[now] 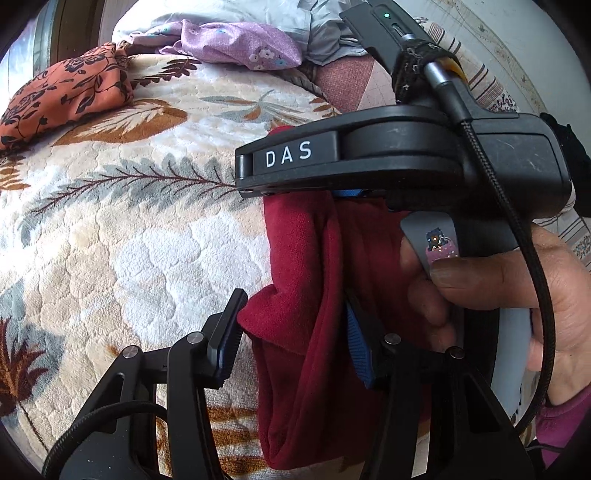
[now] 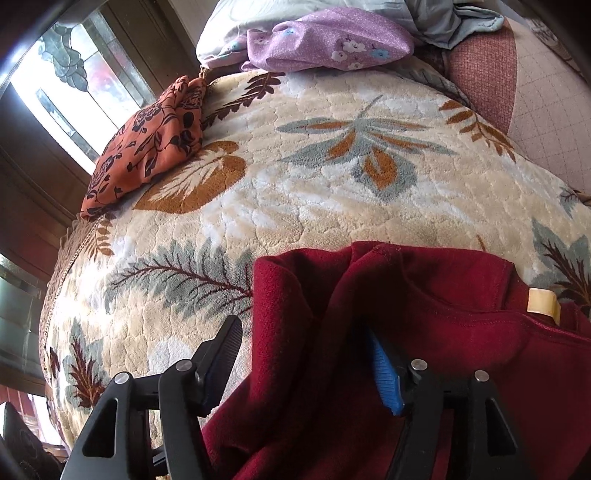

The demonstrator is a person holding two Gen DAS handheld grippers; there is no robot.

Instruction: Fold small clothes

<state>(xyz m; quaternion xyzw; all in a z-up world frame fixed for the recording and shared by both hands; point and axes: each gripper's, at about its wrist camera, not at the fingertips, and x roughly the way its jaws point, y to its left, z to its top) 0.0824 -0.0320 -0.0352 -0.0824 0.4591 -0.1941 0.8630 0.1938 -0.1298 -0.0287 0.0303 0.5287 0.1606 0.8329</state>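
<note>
red garment (image 2: 424, 332) lies bunched on the leaf-patterned blanket (image 2: 332, 192), near edge of the bed, folds running toward both cameras; a yellowish tag (image 2: 543, 302) shows at its right hem in the right wrist view

left gripper (image 1: 295, 332) has the red cloth between its fingers; left finger (image 1: 225, 339) stands just clear of the cloth edge, blue pad of the other finger (image 1: 356, 343) lies against the fabric, so jaws apart, not clamped

right gripper (image 2: 306, 362) also straddles the cloth; its left finger (image 2: 221, 354) sits off the fabric over the blanket, blue pad (image 2: 386, 376) is buried in a fold; jaws spread, no pinch seen

in the left wrist view the right gripper body, marked das (image 1: 399, 158), crosses just above the garment, with a hand (image 1: 517, 291) wrapped round its handle, black cable (image 1: 517, 221) running down past it, purple sleeve at the wrist

further back on the blanket, well apart from the red garment: orange flowered cloth (image 2: 147, 147) at the left, purple flowered cloth (image 2: 332, 40) at the far end on top of pale grey-blue bedding (image 2: 450, 18), pink quilted cover (image 2: 484, 81) to the right

window (image 2: 66, 88) with patterned glass beyond the bed on the left
</note>
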